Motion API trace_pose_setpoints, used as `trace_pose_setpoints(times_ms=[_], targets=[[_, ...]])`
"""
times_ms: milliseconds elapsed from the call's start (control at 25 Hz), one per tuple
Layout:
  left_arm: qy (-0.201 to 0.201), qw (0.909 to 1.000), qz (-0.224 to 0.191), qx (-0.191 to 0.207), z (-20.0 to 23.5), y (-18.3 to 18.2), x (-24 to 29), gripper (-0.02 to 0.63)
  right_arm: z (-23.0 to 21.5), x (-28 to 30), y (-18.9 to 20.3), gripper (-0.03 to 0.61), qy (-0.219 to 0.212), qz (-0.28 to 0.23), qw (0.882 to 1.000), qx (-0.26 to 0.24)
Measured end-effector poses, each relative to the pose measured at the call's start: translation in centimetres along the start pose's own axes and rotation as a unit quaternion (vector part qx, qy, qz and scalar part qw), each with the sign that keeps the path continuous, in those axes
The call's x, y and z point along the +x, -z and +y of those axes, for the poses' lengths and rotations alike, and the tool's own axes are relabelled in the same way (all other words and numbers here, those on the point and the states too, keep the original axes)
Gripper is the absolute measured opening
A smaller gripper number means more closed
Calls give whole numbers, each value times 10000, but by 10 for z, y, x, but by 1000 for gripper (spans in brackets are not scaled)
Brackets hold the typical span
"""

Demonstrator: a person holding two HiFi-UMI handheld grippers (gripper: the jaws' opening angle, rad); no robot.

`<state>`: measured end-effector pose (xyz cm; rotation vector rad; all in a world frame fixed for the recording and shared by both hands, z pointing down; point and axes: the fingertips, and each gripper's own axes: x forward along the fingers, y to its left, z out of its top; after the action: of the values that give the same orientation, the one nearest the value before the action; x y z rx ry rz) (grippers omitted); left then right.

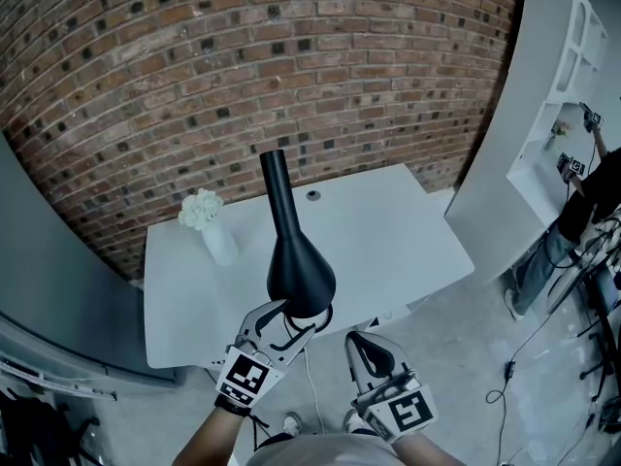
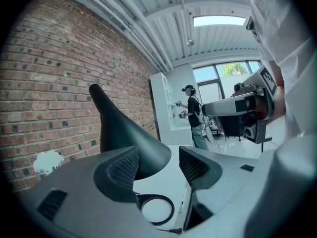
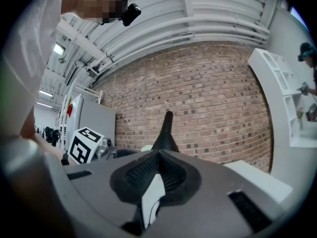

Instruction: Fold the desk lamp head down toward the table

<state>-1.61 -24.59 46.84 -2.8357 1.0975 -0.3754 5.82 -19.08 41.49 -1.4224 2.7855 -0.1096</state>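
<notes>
We record the left tool with jaws apart, the wide end of the black lamp head between them, its neck rising ahead over the white bench. The right tool, just beside it, has its jaws together and holds nothing.

A brown brick wall stands behind the white worktop. A tall white shelf is past the worktop's right edge. The floor is grey. Far off are big windows and a bright ceiling light.
</notes>
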Motion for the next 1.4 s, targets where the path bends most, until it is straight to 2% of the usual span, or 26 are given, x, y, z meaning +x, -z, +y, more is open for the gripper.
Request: trace_pose_setpoints(times_ms=[440,720,1000,1280,1400], targets=[[-112,9999,-4,-61,5,8,5,242,0,-8,-4,18,31,15,10000,-90],[-334,9993,-176,-10,6,9,7,242,5,-11,-7,18,-84,-25,9999,-65],[-591,9979,-224,-156,7,6,1,241,4,-14,-10,18,-182,-71,9998,-35],[-822,9962,-156,-231,8,12,-11,213,7,-16,-9,18,-315,-104,9994,-1],[-893,9955,-207,-243,6,9,-13,190,0,-17,-5,18,-248,-26,9997,45]])
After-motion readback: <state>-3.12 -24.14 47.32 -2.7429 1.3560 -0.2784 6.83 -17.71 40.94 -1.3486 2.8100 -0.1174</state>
